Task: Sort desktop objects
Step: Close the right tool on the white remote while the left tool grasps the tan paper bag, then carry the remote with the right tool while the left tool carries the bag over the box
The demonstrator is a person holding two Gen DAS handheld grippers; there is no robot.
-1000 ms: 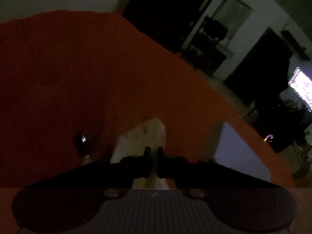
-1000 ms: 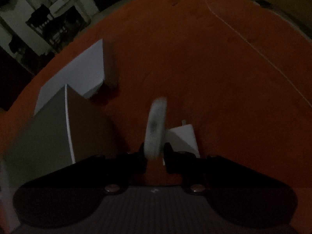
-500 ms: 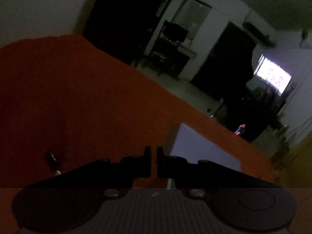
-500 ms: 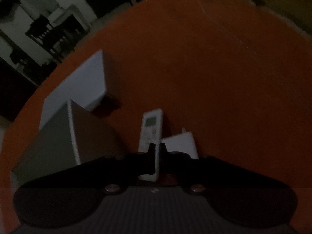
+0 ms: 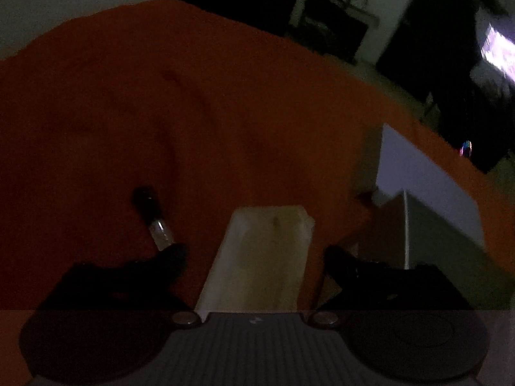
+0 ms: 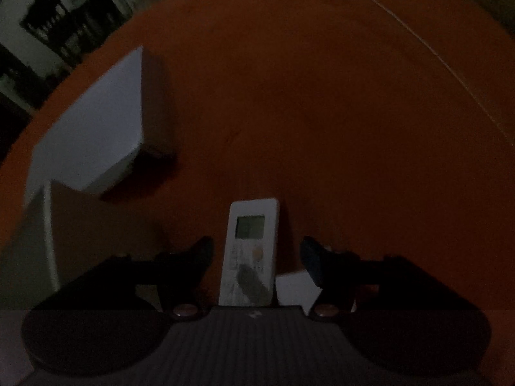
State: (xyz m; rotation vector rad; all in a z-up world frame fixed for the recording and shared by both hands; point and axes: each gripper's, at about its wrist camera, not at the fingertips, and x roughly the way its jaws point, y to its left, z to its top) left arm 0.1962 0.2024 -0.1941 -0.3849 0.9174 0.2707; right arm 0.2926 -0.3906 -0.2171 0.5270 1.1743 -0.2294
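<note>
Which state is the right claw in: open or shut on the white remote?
Open. The right claw has its fingers spread, with visible gaps either side of the white remote lying on the orange cloth.

Dim room, pale walls [image 5: 80, 3], dark shelving unit [image 5: 325, 22], glowing screen [image 5: 500, 51] at right, dark doorway [image 5: 428, 41]

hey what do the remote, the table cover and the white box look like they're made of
Remote: looks like hard white plastic, smooth matte shell with a grey display window and buttons. Table cover: seems to be orange cloth, dull and non-reflective, with faint creases and a thin seam line. White box: probably cardboard or thin board, flat matte faces and sharp edges; the dim light leaves it open.
</note>
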